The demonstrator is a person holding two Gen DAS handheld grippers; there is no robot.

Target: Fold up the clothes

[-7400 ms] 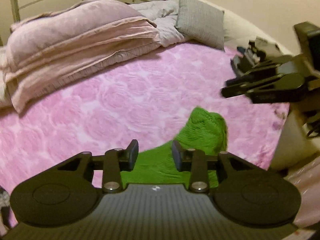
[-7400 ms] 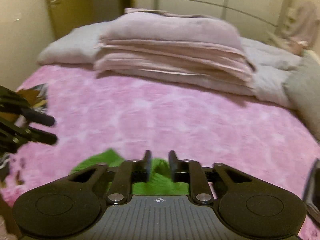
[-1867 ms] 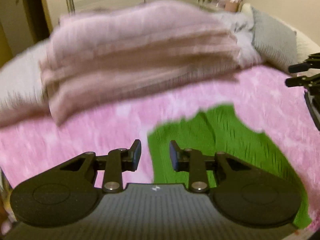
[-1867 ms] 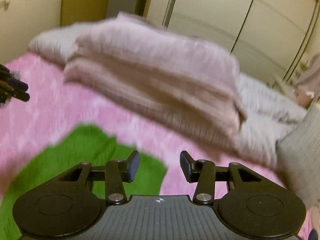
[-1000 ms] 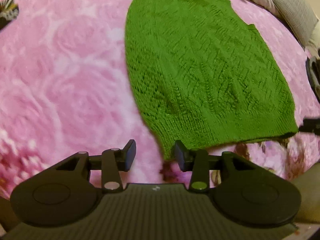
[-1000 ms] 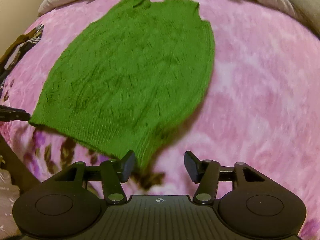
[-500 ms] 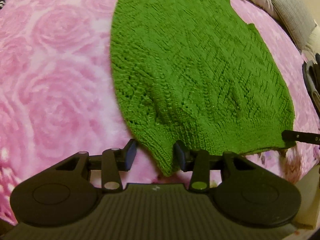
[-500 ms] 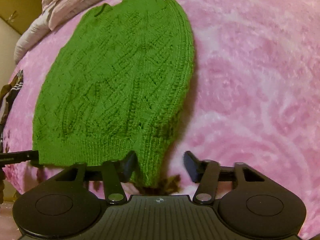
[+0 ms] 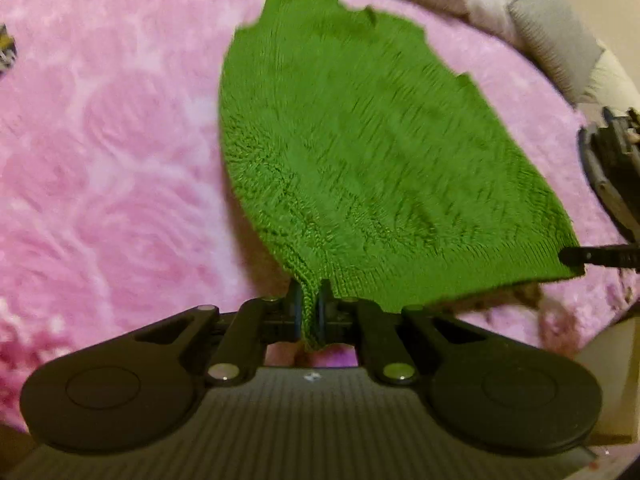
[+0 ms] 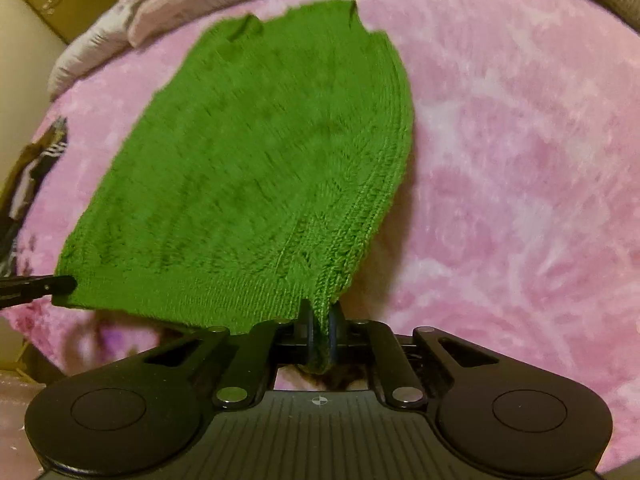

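On the pink blanket [image 9: 100, 160], both tongs (left [image 9: 308, 312], right [image 10: 320, 328]) pinch the green sweater's [image 9: 360, 152] hem corners.

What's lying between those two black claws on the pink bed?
The bottom hem of the green knitted sweater stretches from the left gripper to the right gripper; both views show it.

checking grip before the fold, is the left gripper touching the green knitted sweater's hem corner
Touching. In the left wrist view the left gripper is shut on the near hem corner of the green knitted sweater, knit pinched between both pads, no gap.
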